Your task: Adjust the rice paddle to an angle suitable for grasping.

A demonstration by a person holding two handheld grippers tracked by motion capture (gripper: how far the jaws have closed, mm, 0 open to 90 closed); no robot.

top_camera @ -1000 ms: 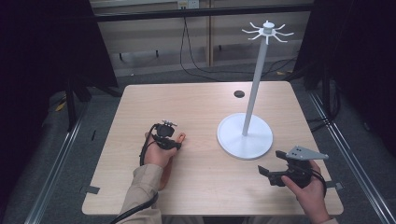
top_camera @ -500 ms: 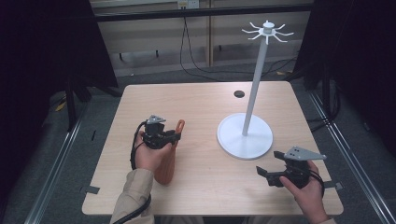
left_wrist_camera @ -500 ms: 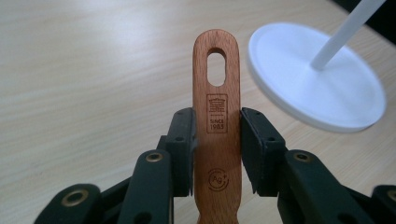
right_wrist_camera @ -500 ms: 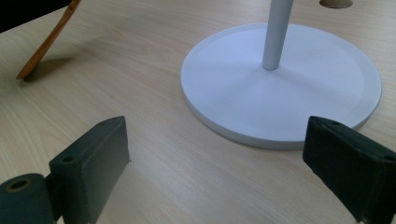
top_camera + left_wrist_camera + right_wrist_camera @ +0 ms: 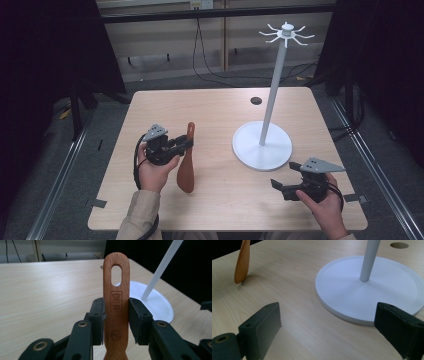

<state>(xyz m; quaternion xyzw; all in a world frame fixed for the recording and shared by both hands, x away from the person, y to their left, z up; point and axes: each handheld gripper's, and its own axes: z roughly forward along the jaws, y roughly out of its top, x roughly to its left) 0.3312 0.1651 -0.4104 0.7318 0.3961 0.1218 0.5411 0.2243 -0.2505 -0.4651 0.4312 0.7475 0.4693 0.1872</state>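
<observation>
The table (image 5: 225, 200) is evenly lit from above; surroundings are left dark; shadows are soft; close views are sharp.

The left gripper (image 5: 186, 145) is held above the table in the person's left hand (image 5: 152, 170), its jaws pressed against both sides of a wooden spatula (image 5: 187, 162) handle, as seen in the left gripper view (image 5: 116, 322). The right gripper (image 5: 278, 184) is held low near the table's near edge in the right hand (image 5: 322, 202); its jaws are spread wide apart with nothing between them (image 5: 329, 325). Both forearms enter from the bottom of the high view.
</observation>
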